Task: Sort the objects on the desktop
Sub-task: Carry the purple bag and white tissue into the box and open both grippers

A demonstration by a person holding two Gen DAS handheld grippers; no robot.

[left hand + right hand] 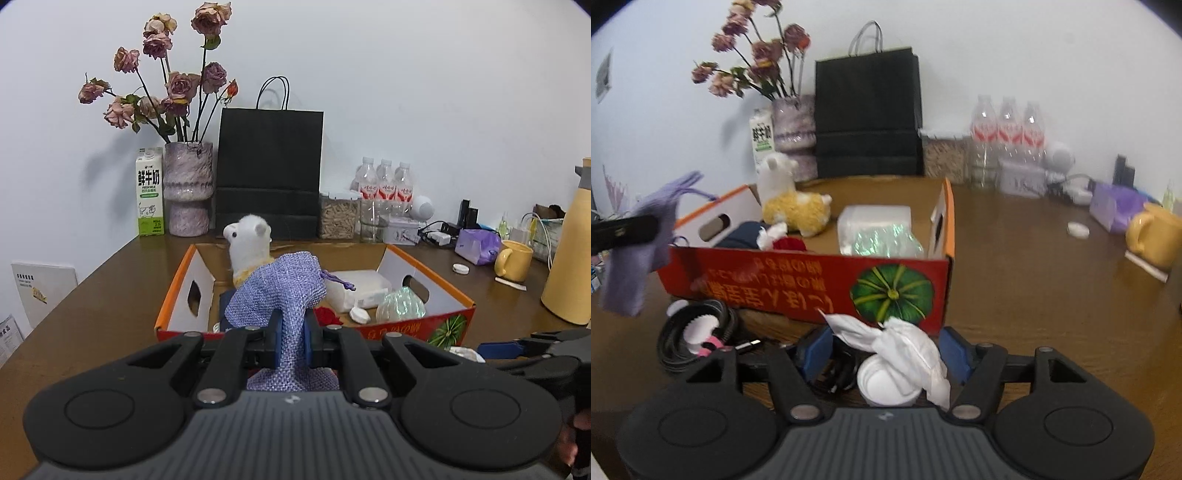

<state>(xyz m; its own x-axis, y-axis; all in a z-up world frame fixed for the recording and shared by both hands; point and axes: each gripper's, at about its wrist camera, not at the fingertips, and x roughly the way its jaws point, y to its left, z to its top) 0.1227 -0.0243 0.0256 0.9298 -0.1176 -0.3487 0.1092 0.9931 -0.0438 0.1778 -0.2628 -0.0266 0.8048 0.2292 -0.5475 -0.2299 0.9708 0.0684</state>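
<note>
Left tongs [292, 341] clamped on purple pouch [280, 291] before cardboard box [424, 325]

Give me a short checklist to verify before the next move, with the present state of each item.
1. Left hand-held gripper shut on the purple pouch: ok.
2. Pouch over the box opening: cannot tell; the pouch hangs at the near wall.
3. Right hand-held gripper open: ok.
4. Tissue and white cup between its pads, not pressed: ok.
5. Room left in the box: ok, bare floor beyond the plush.
6. Black cable apart from the right hand-held gripper: not ok, it lies by the left pad.
</note>
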